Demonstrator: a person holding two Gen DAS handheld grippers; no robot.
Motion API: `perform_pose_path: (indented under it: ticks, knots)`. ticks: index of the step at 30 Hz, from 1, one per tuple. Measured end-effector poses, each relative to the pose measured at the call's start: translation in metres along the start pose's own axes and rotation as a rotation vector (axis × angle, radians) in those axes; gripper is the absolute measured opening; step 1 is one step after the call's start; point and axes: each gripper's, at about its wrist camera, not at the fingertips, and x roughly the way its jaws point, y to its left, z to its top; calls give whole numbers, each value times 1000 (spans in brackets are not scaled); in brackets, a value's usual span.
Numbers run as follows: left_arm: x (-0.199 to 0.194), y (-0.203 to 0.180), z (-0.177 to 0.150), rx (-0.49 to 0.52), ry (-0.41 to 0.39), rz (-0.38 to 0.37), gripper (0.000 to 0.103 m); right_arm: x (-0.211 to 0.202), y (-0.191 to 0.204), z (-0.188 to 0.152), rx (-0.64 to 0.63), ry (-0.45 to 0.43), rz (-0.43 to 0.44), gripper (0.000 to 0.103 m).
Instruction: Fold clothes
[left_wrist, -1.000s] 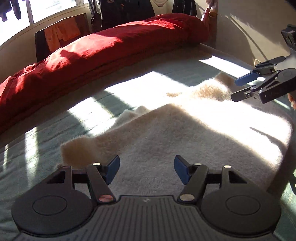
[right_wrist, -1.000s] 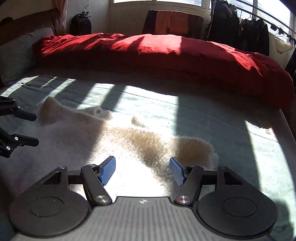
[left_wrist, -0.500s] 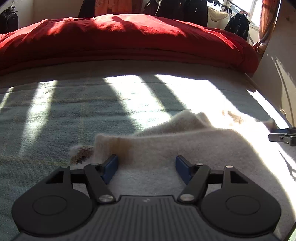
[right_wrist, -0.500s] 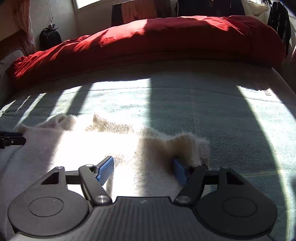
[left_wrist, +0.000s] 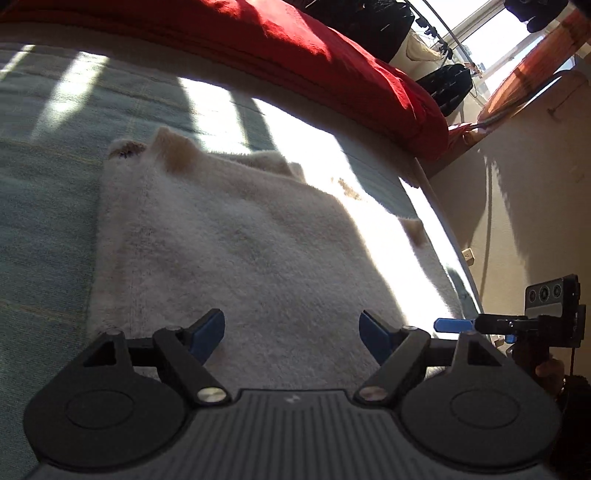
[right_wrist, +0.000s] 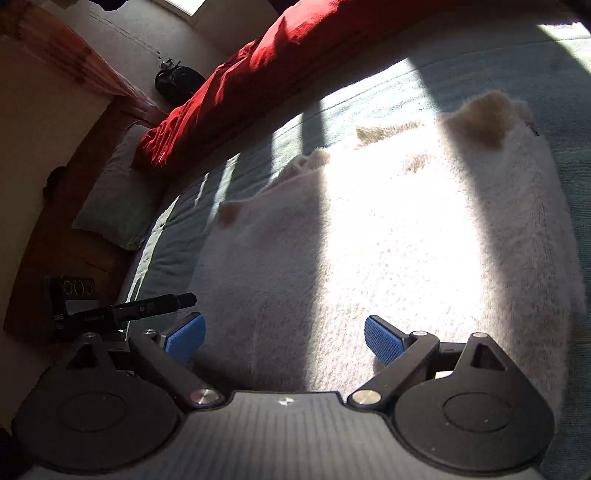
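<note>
Sunlit green bedsheet (left_wrist: 48, 206) carries the fluffy cream garment (left_wrist: 229, 251), folded flat before me. My left gripper (left_wrist: 291, 332) and right gripper (right_wrist: 284, 338) are both opening, pads gripping nothing.

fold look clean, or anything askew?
Not clean: on the cream fuzzy garment an under-layer flap juts past the far edge and a corner sticks up. Both tongs are opening, gripping nothing.

Fuzzy cream fleece garment (left_wrist: 236, 251) on matt woven green bedcover (left_wrist: 48, 206).
</note>
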Motion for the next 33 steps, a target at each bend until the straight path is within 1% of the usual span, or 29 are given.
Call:
perform_pose_path:
  ticks: [1,4,6,8,10,11,13,16,18,20,21,23,25,28,30,32,33]
  knots:
    - [-3,9,-9,-22,2,8,80,-7,-9,-10,24,-11,-11,95]
    - [-9,24,-30,-29,16,18,79,-32,-40,-31,115,-56,-38,95]
    - [-12,14,-30,18,24,50,79,-48,-58,-42,174,-86,-47,94]
    - [-15,2,-30,68,31,83,78,-59,-62,-46,202,-106,-36,94]
    - [-17,-17,-26,136,28,109,78,-65,-52,-43,185,-115,-52,95]
    - [-18,-27,-25,168,28,96,78,-67,-46,-42,170,-120,-53,95]
    - [-16,-43,-26,205,31,46,80,-65,-34,-40,137,-115,-9,95]
    - [-1,-62,-29,247,56,-5,81,-51,-19,-39,100,-92,26,95]
    - [10,-66,-33,259,74,3,81,-34,-11,-39,76,-62,37,95]
    - [19,-71,-38,272,92,12,81,-18,-7,-39,69,-38,29,95]
    - [24,-73,-40,278,101,17,81,-12,-6,-40,61,-30,13,95]
    - [22,-66,-43,283,97,42,81,-9,-6,-41,33,-24,-27,95]
    - [13,-49,-47,260,102,112,81,-18,-12,-42,30,-35,-64,95]
    - [-3,-25,-50,216,111,153,81,-37,-24,-45,35,-57,-127,95]
    - [-14,-25,-48,219,94,144,81,-49,-29,-45,38,-79,-157,95]
    - [-21,-34,-40,258,52,158,81,-60,-28,-40,37,-124,-145,95]
    - [-22,-38,-32,268,31,152,81,-65,-27,-36,35,-149,-136,95]
